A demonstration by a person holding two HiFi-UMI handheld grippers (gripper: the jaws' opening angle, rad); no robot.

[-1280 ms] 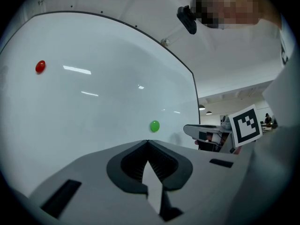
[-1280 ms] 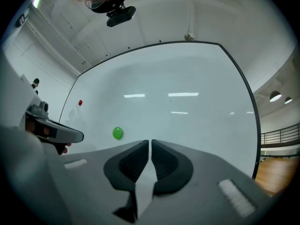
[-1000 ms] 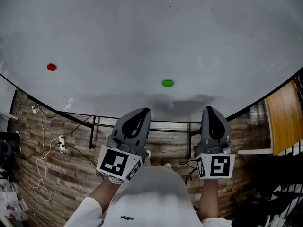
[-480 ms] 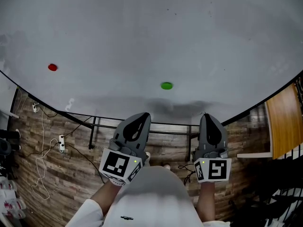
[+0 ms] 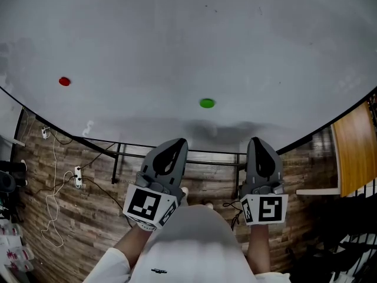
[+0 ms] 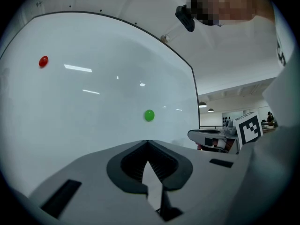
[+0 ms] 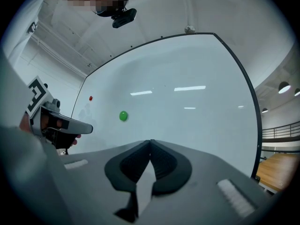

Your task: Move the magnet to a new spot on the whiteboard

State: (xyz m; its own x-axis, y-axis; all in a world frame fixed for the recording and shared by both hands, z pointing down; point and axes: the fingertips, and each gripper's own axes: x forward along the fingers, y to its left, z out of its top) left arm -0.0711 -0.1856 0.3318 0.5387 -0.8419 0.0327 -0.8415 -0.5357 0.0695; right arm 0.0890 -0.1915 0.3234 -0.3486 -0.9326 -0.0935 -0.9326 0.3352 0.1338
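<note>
Green and small, a round magnet (image 5: 207,103) sat low on the whiteboard (image 5: 177,34), just past the tips of the two handheld grippers and between them. A red magnet (image 5: 64,81) sat well off to the left. The left gripper (image 5: 175,145) and the right gripper (image 5: 260,144) both hung short of the board, each with its jaws pressed together and nothing between them. Which magnet was meant could not be told, though the green one lay nearer. Either looked to be a light, hard plastic button. Its smooth dome seemed likely to slip from a loose pinch, and its pull on the board would resist a straight tug. The best hold appeared to be across the rim. That would mean opening the jaws first, setting them on opposite edges close to the board's surface, then tilting or sliding the magnet away.
</note>
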